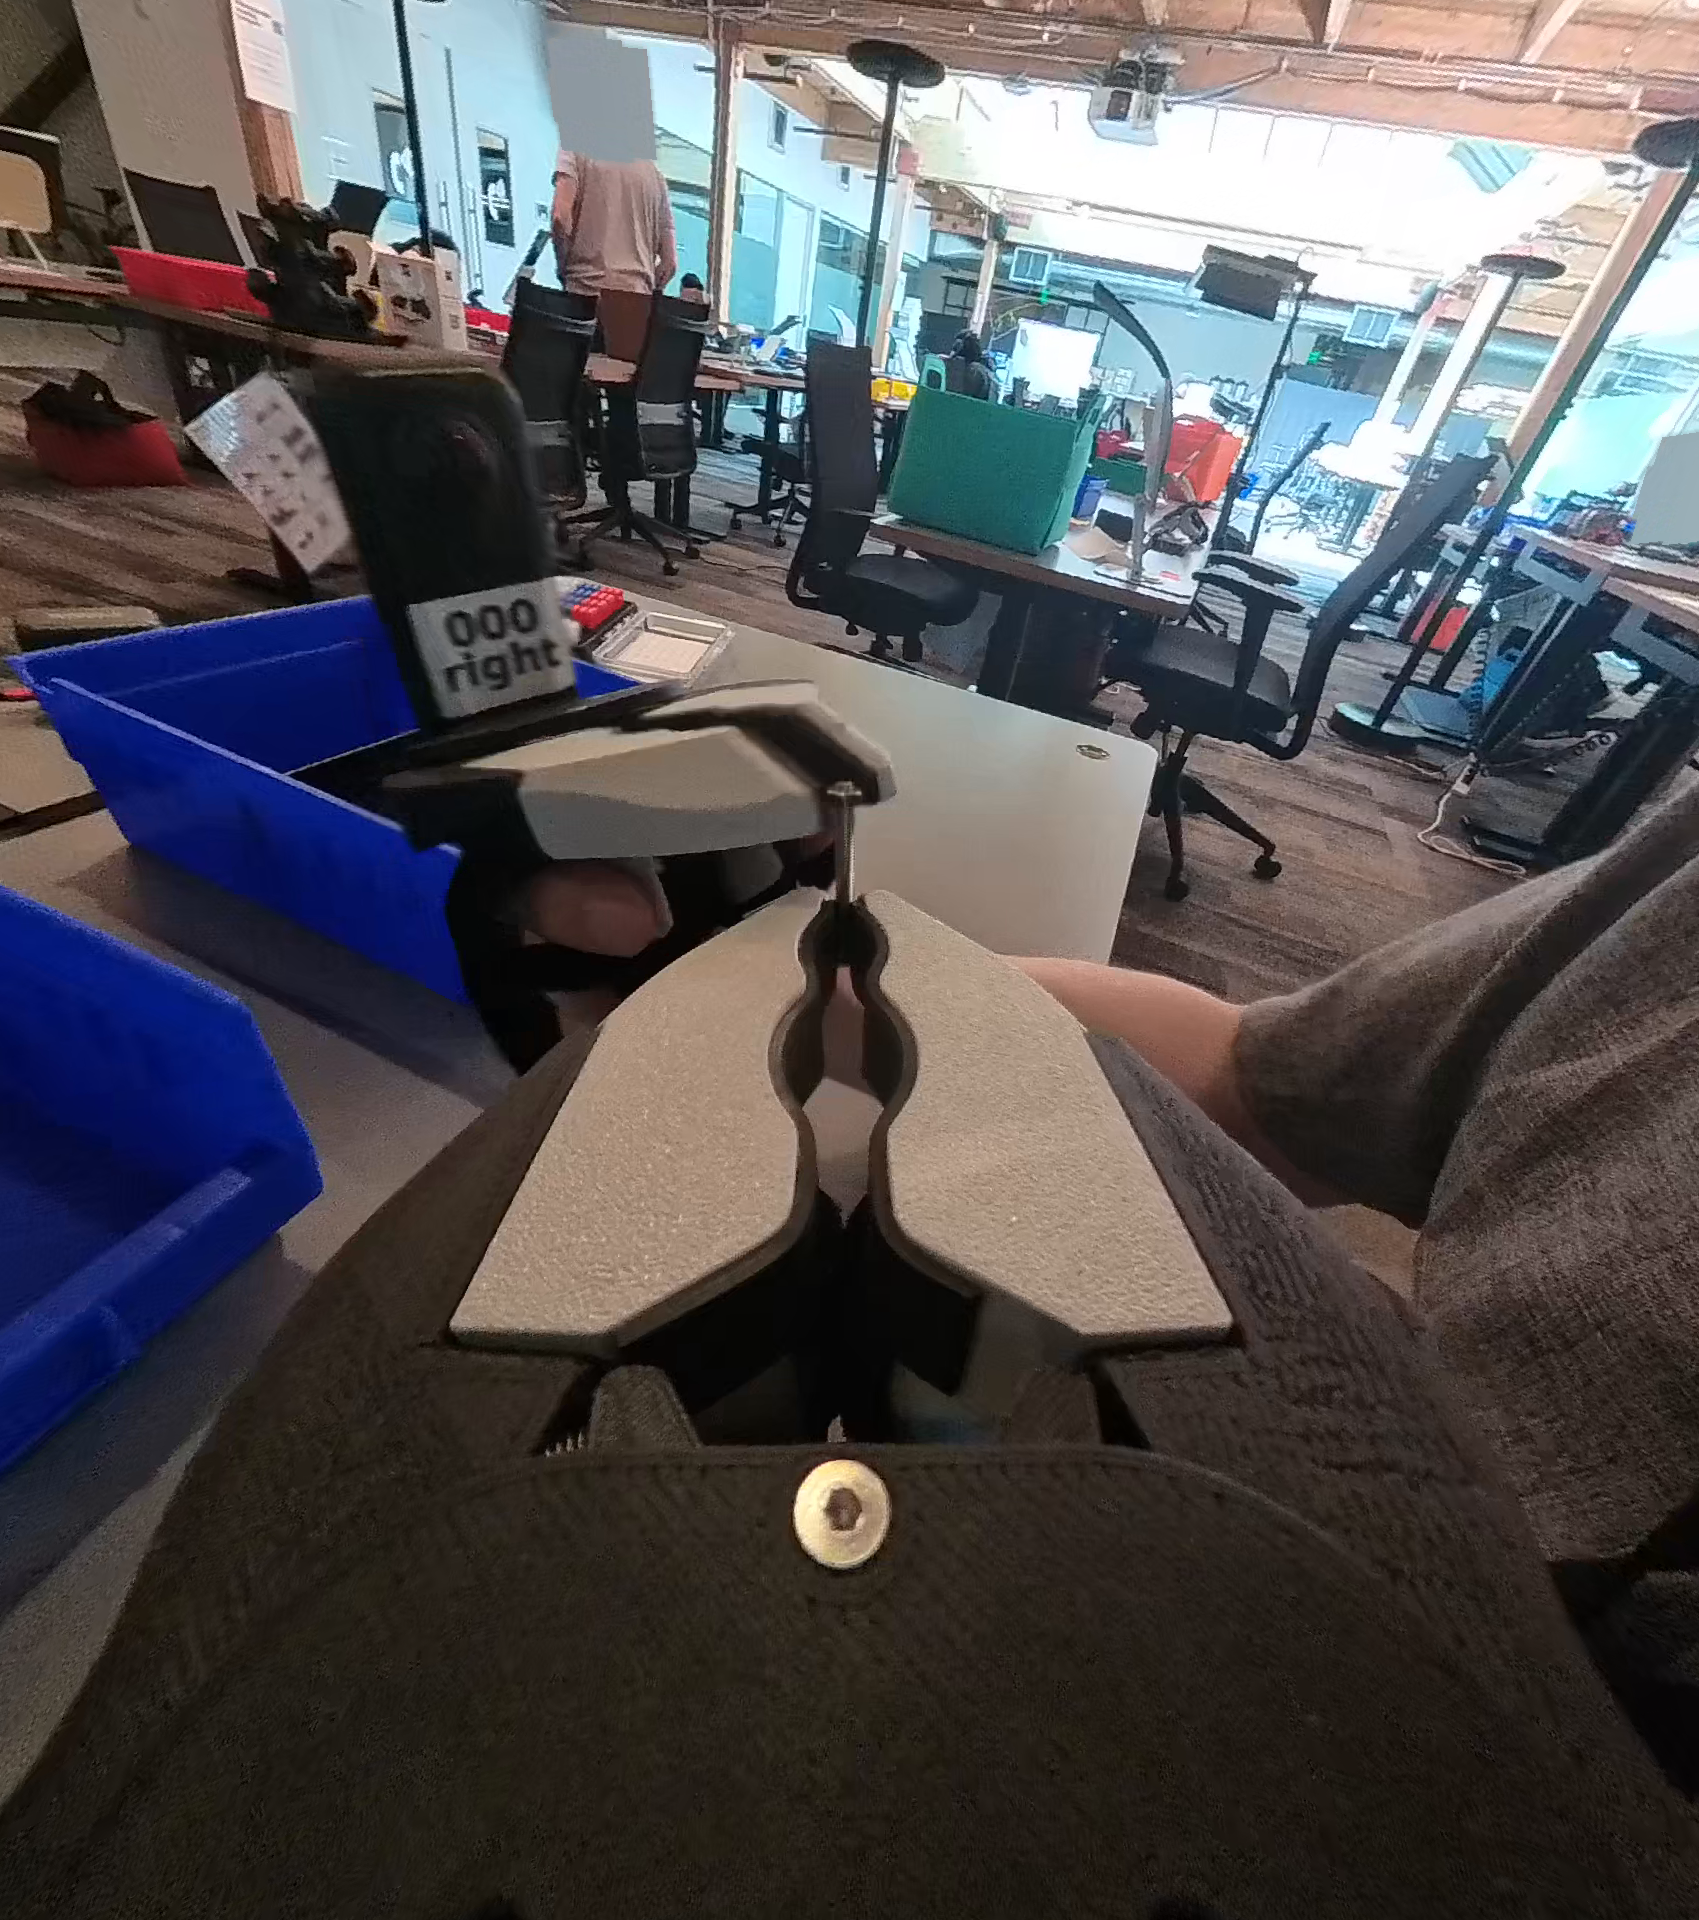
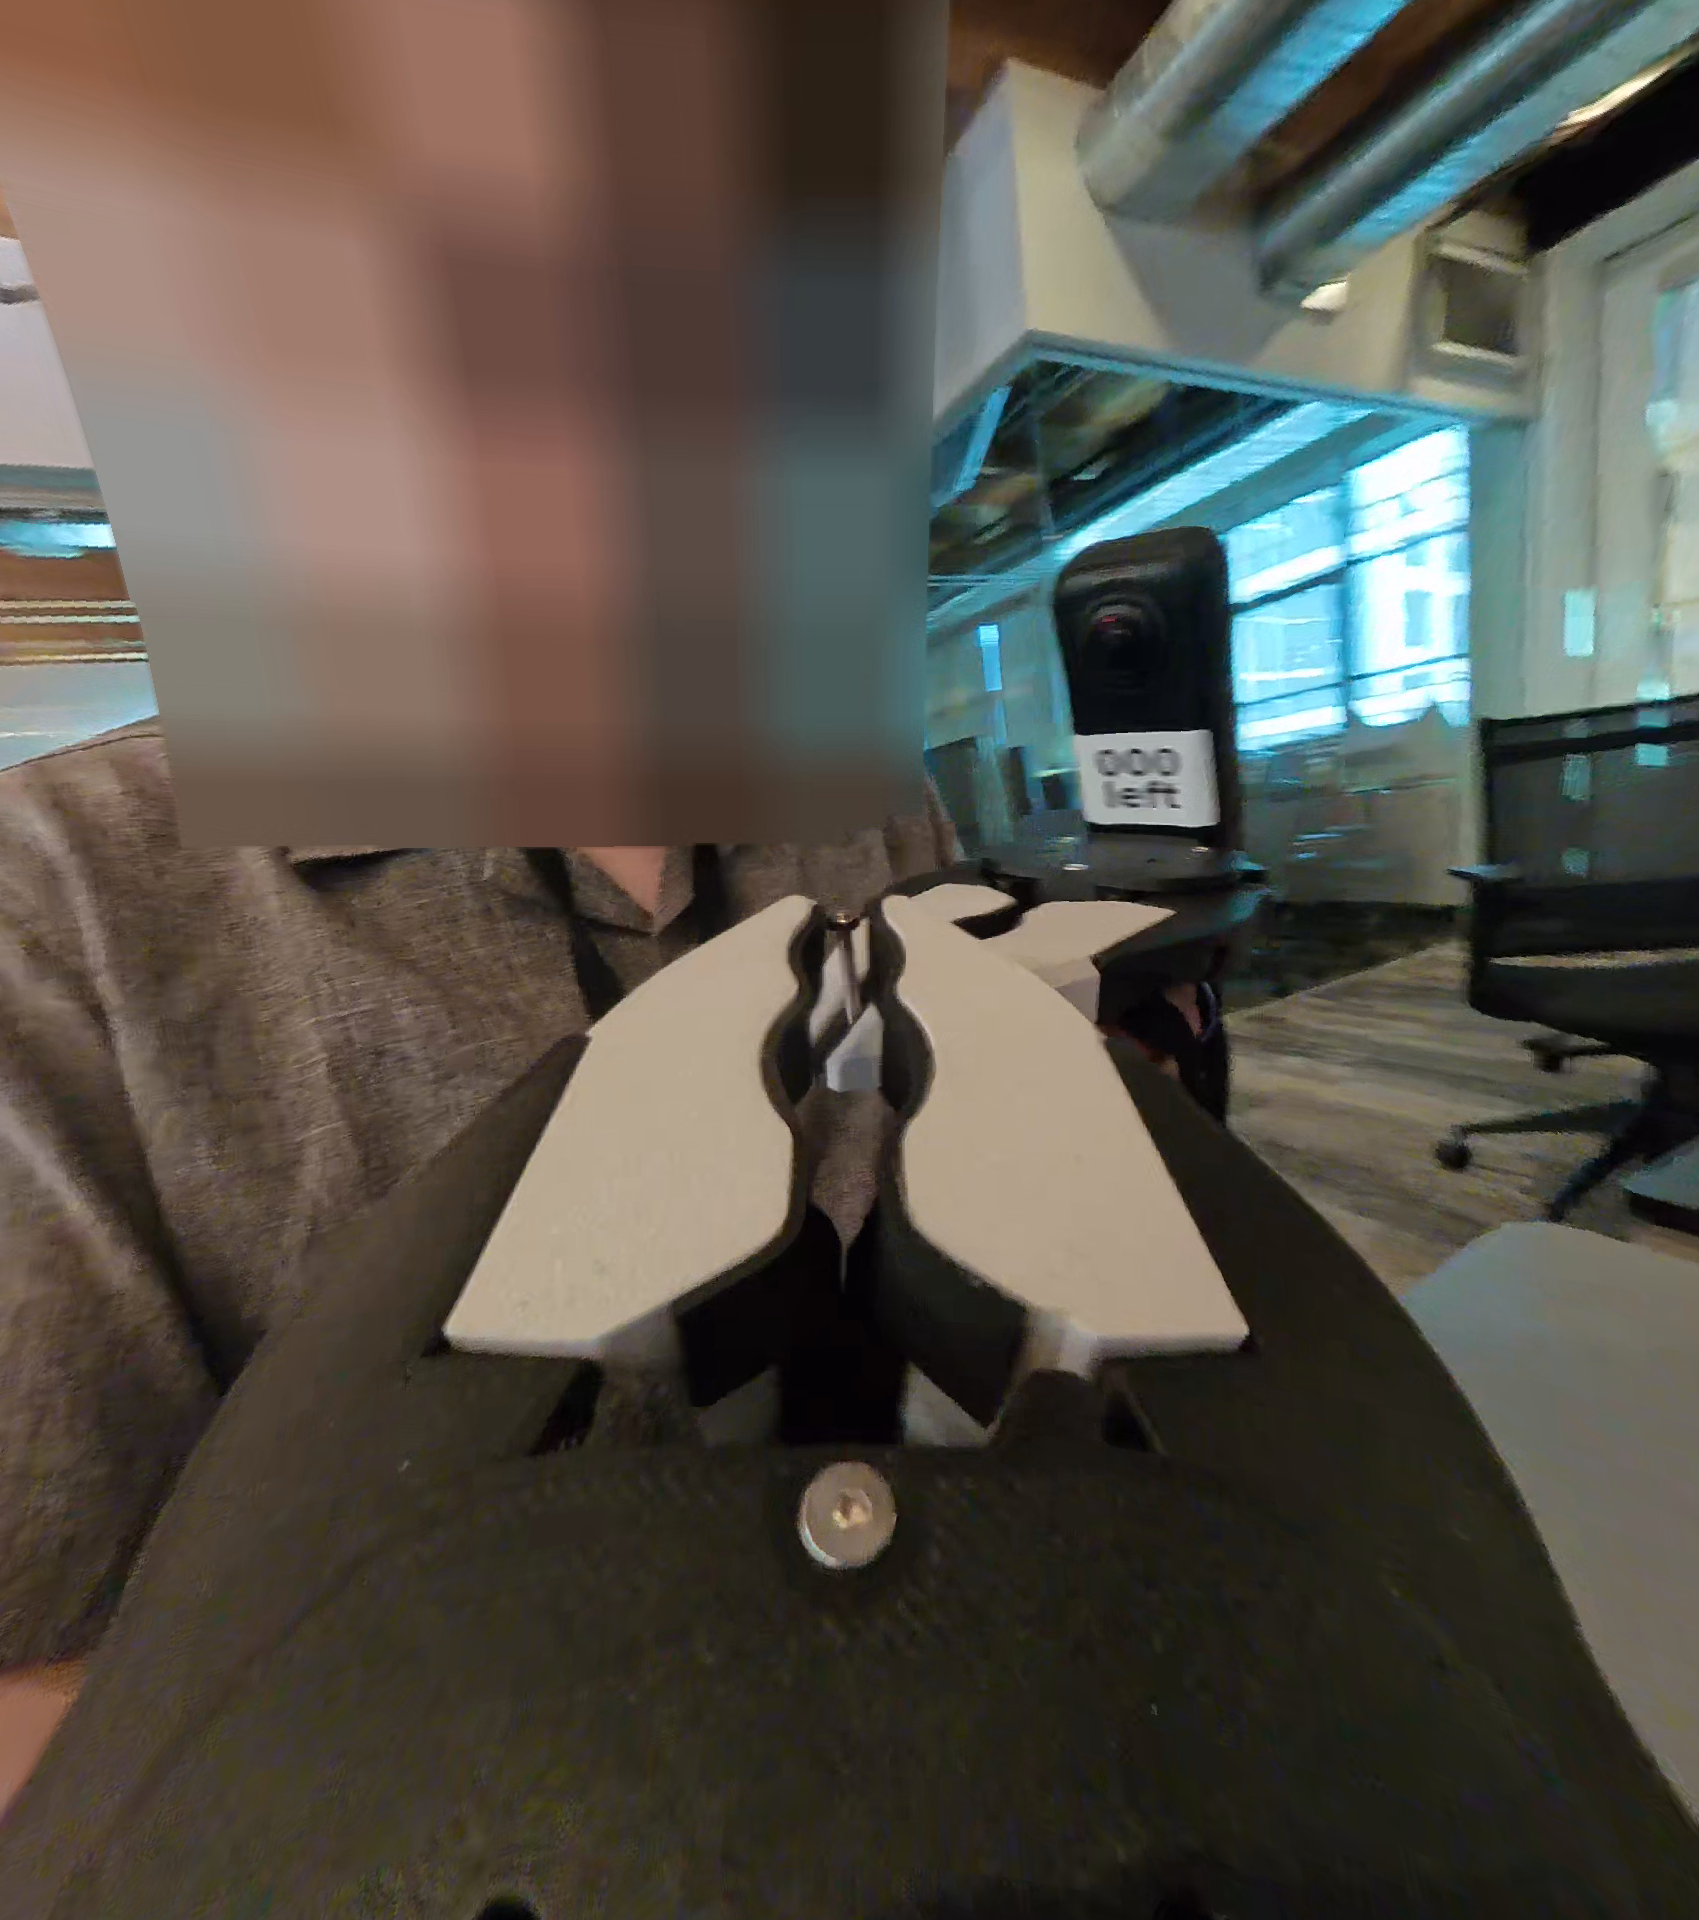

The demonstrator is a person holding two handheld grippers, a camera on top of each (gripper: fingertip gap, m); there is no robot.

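- Pinching a thin metal screw (image 1: 843,847) at its lower end: left claw (image 1: 845,920), clenched, near centre.
- Screw's long axis upright; head up in right claw (image 1: 850,795), also clenched, w/ blue bins (image 1: 232,769) left on worktop (image 1: 1011,821).

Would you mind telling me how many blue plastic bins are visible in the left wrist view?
2. One blue plastic bin sits on the grey table behind the right gripper; the other blue plastic bin is nearer, at the left edge, partly cropped. More could lie out of frame.
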